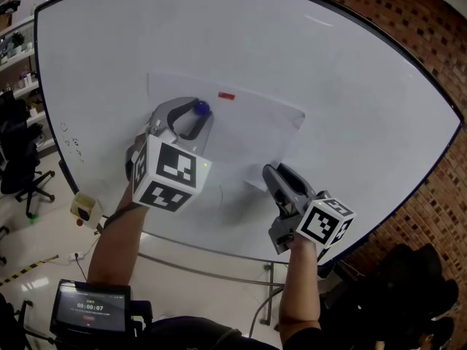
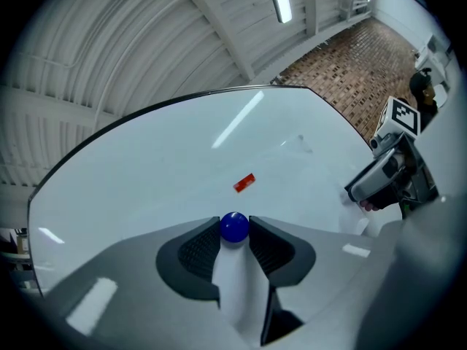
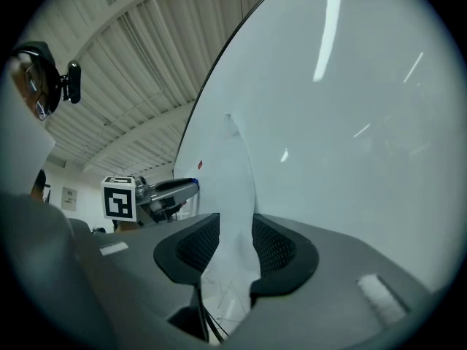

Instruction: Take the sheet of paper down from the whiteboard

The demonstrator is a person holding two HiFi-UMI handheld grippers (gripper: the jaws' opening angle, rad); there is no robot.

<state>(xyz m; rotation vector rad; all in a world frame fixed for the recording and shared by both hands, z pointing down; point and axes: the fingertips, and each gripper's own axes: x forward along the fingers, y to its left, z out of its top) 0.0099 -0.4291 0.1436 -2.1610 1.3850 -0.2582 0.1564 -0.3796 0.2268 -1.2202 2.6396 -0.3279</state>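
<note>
A white sheet of paper (image 1: 241, 137) lies on the whiteboard (image 1: 350, 86), with a small red magnet (image 1: 227, 95) on its top edge. My left gripper (image 1: 195, 112) is at the sheet's upper left, shut on a round blue magnet (image 1: 201, 109). The left gripper view shows that blue magnet (image 2: 234, 226) squeezed between both pads, with the red magnet (image 2: 244, 183) beyond. My right gripper (image 1: 271, 172) is at the sheet's lower right corner, which curls off the board. In the right gripper view the paper (image 3: 237, 188) runs loosely between the wide jaws of the right gripper (image 3: 230, 239), unpinched.
A brick wall (image 1: 438, 188) stands to the right of the board. Office chairs (image 1: 18, 166) and shelves are at the left. A small screen (image 1: 90, 306) sits low at the left, near my left arm. The board's stand legs (image 1: 219, 265) are below.
</note>
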